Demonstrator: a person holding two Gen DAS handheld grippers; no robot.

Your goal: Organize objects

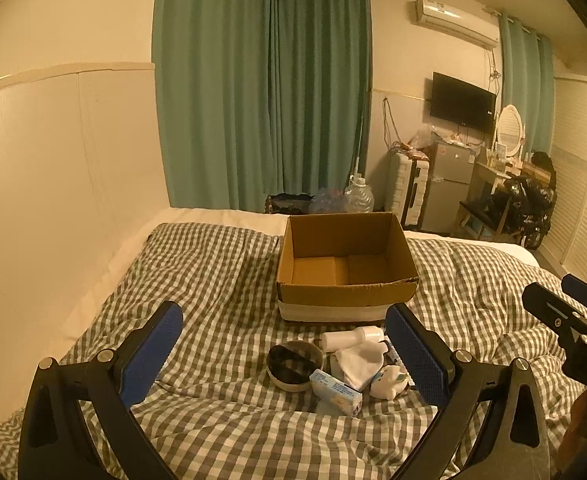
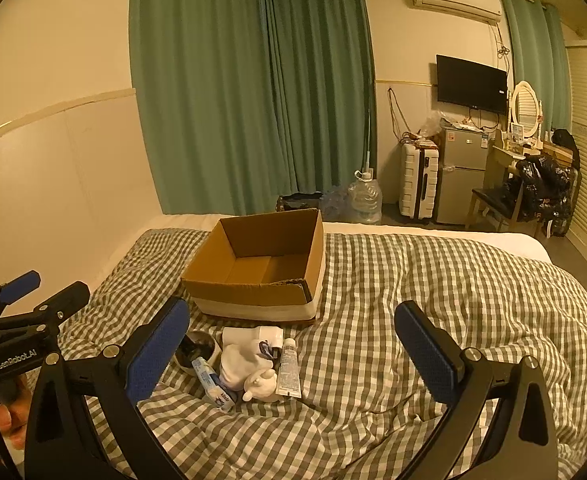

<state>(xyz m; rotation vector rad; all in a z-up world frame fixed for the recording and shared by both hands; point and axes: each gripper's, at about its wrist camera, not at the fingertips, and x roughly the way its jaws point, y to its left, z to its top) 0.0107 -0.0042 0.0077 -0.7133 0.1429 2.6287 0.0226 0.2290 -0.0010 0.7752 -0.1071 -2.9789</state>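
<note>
1. Left wrist view: the left tongs (image 1: 283,354) hang over a bed covered with a checked quilt (image 1: 213,280), their two blue pads spread as wide as they go, clamped on nothing and touching nothing.
2. Between those pads, lying on the quilt, is a small heap: a dark bowl (image 1: 293,365) at the left, a blue and white carton (image 1: 336,392) in front of it, a white cloth (image 1: 360,362) in the middle, a white bottle (image 1: 351,338) on its side behind, and a white toy animal (image 1: 389,382) just beside the right pad.
3. Just behind the heap stands an open cardboard box (image 1: 347,292), upright on the quilt, with only its bare brown bottom showing inside.
4. At the far right edge of this view the right tongs (image 1: 573,304) show partly, apart from the heap.
5. Right wrist view: at the left edge the left tongs (image 2: 33,292) appear, with part of a hand (image 2: 11,420) below them.
6. The right tongs (image 2: 293,344) also stand fully apart, empty, above the quilt (image 2: 413,272).
7. The heap lies near the left pad: bowl (image 2: 199,346), carton (image 2: 213,382), cloth (image 2: 239,360), bottle (image 2: 253,334), toy animal (image 2: 259,386), and a white tube (image 2: 288,368) lying at its right side.
8. The cardboard box (image 2: 253,292) sits just behind the heap, well left of the right pad.
</note>
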